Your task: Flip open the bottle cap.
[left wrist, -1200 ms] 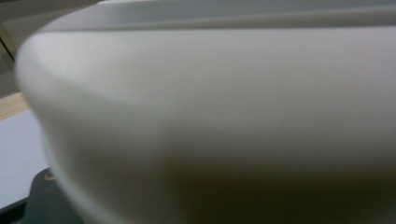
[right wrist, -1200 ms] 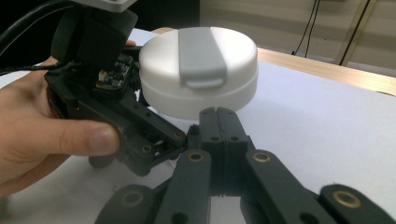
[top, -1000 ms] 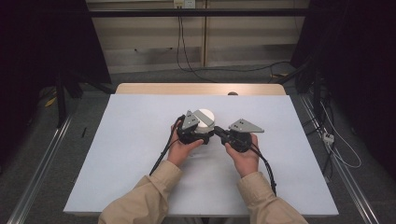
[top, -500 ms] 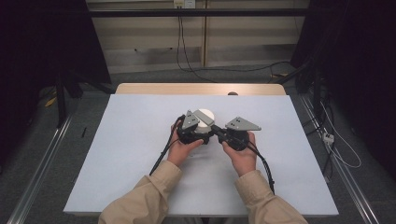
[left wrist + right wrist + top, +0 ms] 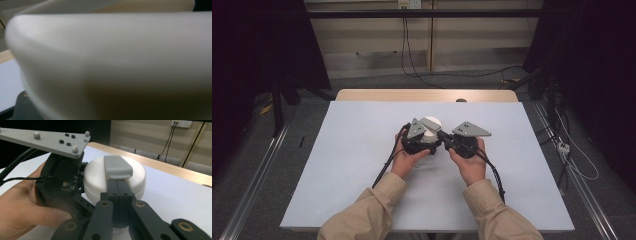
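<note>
A round white container (image 5: pixel 431 125) stands on the white table top (image 5: pixel 352 150) between the two hands. My left gripper (image 5: pixel 426 145) comes in from the left and is shut on its lower body. The container's wall (image 5: pixel 112 62) sits blurred right against the left gripper view's lens. My right gripper (image 5: pixel 442 136) reaches in from the right. In the right gripper view its jaws (image 5: pixel 117 185) stand pressed together on the foot of a grey tab (image 5: pixel 117 167) that lies across the container's white lid (image 5: pixel 95 176). The left gripper (image 5: pixel 83 198) and its grey plate (image 5: pixel 50 141) show at the left there.
Black cables (image 5: pixel 384 167) trail from both grippers back along the sleeves. A wooden table edge (image 5: pixel 427 95) runs behind the white top. Metal rails (image 5: pixel 257 185) flank the table on the floor, with loose cables (image 5: pixel 572 155) at the right.
My right gripper has edged a little to the left, closer onto the container. The left hand and the container have barely moved.
</note>
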Demonstrator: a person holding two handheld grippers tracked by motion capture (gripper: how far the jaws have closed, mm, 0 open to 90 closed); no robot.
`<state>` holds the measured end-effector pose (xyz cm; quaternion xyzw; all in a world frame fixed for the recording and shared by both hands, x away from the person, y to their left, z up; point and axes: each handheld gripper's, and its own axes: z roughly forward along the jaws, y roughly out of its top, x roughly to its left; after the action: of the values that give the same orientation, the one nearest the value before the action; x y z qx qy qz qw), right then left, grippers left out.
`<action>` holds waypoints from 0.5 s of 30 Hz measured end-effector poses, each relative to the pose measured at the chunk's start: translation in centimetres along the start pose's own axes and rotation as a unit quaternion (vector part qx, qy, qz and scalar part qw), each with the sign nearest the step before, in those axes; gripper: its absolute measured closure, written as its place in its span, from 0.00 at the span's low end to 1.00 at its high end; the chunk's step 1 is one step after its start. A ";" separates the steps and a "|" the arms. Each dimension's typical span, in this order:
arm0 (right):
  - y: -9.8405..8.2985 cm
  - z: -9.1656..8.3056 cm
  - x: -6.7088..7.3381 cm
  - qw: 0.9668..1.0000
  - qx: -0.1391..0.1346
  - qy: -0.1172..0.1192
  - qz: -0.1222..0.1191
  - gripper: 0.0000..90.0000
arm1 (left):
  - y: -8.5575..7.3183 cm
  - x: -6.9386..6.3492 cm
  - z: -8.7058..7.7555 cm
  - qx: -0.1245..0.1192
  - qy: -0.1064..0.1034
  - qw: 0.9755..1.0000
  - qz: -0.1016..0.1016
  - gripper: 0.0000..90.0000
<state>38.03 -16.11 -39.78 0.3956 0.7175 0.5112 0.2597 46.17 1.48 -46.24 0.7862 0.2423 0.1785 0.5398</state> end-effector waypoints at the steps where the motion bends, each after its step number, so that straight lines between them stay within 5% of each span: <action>1: 0.1 0.0 0.0 1.000 0.000 0.000 0.000 1.00 | 0.0 0.0 0.0 0.000 0.000 1.000 0.000 0.20; 15: 1.4 0.4 0.1 1.000 -0.009 -0.003 -0.009 1.00 | 0.0 0.0 0.0 0.002 0.000 1.000 0.005 0.20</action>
<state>38.71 -15.61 -38.59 0.3886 0.7156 0.5140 0.2697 46.15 1.45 -46.23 0.7884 0.2388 0.1811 0.5373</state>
